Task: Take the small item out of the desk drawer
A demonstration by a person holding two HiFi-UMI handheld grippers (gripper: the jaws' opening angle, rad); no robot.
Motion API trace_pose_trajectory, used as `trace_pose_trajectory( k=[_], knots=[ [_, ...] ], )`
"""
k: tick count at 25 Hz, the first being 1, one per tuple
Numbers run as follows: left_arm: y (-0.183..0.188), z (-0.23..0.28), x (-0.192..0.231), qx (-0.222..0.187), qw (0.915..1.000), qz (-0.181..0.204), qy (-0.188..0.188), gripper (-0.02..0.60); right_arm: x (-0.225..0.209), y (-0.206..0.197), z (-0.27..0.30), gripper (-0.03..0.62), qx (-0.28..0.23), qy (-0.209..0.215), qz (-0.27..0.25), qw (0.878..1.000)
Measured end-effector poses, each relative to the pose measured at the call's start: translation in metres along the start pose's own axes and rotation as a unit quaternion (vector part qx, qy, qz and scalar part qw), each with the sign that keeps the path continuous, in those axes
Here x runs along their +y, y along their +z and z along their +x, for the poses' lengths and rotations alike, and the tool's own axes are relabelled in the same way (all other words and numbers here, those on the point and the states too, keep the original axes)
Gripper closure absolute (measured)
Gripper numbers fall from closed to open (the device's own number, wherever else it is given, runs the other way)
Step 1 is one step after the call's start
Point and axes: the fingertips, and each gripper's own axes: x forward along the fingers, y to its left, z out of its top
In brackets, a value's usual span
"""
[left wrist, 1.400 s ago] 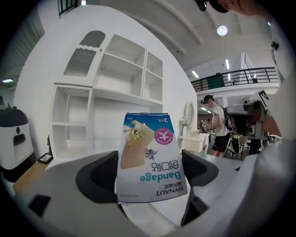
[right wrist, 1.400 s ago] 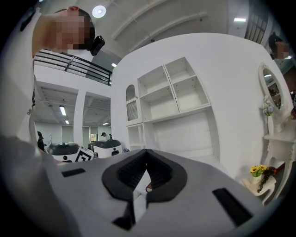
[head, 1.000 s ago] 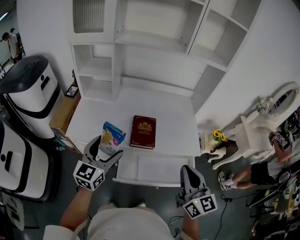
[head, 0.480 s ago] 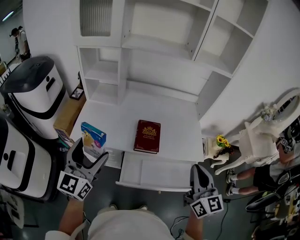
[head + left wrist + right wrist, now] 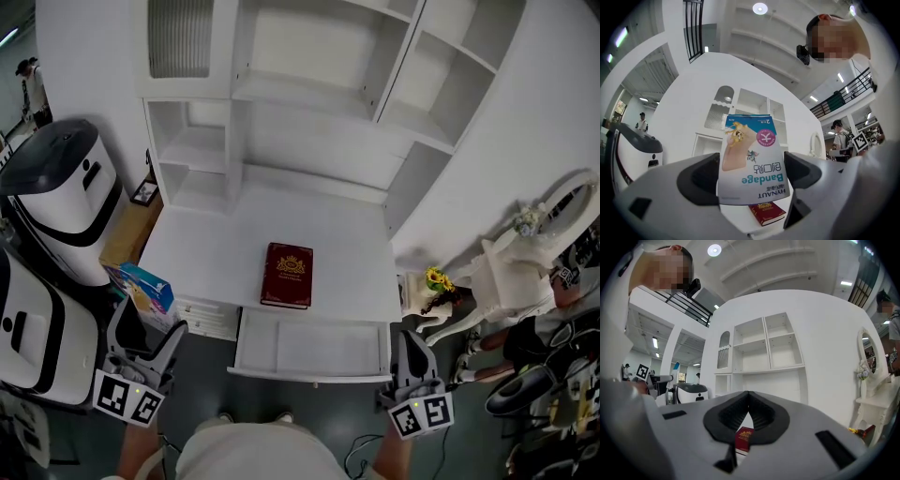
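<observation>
Now the left tongs (image 5: 148, 324) sit at the lower left of the head view, beyond the left side of the bench (image 5: 206, 246), and they are clenched on the bandage box (image 5: 146, 286). In the left gripper view the box stands between the two jaws with its side edges against both pads. Its blue end points away from the tongs toward the upper middle of the frame, and its print reads upside down. In the head view the box juts past the tips of the tongs, just beside the bench's left front corner and off the bench top. The drawer (image 5: 309, 375) stands pulled out under the bench's front edge at the lower middle, well to the right of the box. The right tongs (image 5: 411, 339) are at the lower right, near the drawer's right front corner, with their jaws pressed together and empty. A red book (image 5: 287, 275) lies flat on the bench at mid-frame, just above the drawer
</observation>
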Motion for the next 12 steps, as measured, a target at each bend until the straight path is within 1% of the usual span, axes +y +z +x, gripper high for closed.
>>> trace_pose_trajectory(
  k=[4, 12],
  knots=[
    [0.008, -0.008, 0.002, -0.011, 0.9999, -0.009, 0.005, 0.146, -0.006, 0.001, -0.016, 0.585, 0.004, -0.019, -0.002, 1.000],
    [0.021, -0.016, 0.000, -0.027, 0.9994, -0.019, -0.004, 0.144, -0.012, -0.004, -0.048, 0.585, 0.009, -0.057, -0.001, 0.998]
  ],
)
